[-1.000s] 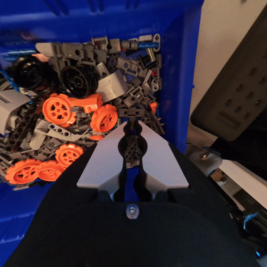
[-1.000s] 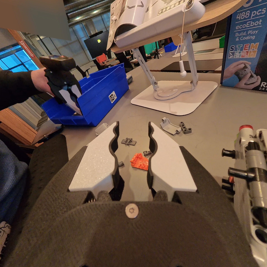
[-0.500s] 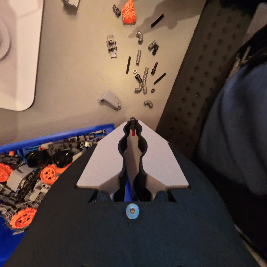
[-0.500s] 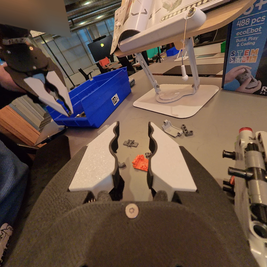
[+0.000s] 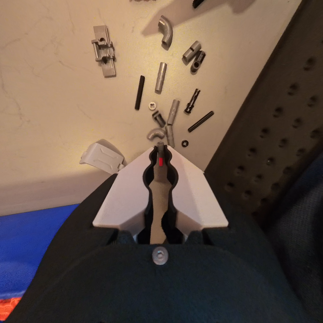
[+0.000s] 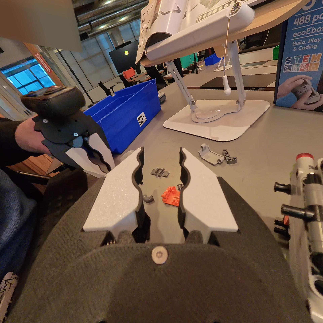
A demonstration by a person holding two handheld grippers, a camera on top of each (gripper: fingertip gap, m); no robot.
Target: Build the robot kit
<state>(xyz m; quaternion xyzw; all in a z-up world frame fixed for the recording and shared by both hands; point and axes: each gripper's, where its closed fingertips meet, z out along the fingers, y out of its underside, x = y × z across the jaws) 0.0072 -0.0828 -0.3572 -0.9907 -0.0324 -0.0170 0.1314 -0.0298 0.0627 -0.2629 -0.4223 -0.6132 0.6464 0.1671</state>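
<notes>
Moved off the blue bin (image 6: 122, 111), left gripper (image 5: 160, 148) apparently pinches a grey-red pin (image 5: 160, 154).

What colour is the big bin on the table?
Blue bin, clearest in the right wrist view.

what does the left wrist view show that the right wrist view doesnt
Only the left wrist view shows the small dark pin with a red end pinched at the tips of the left tool, and the scatter of black axles and grey tubes beyond it.

Only the right wrist view shows the open right tool, the orange part, the white book stand, the product box and a partly built model.

Both show the grey table, the blue bin, the grey track link and the left tool.
</notes>
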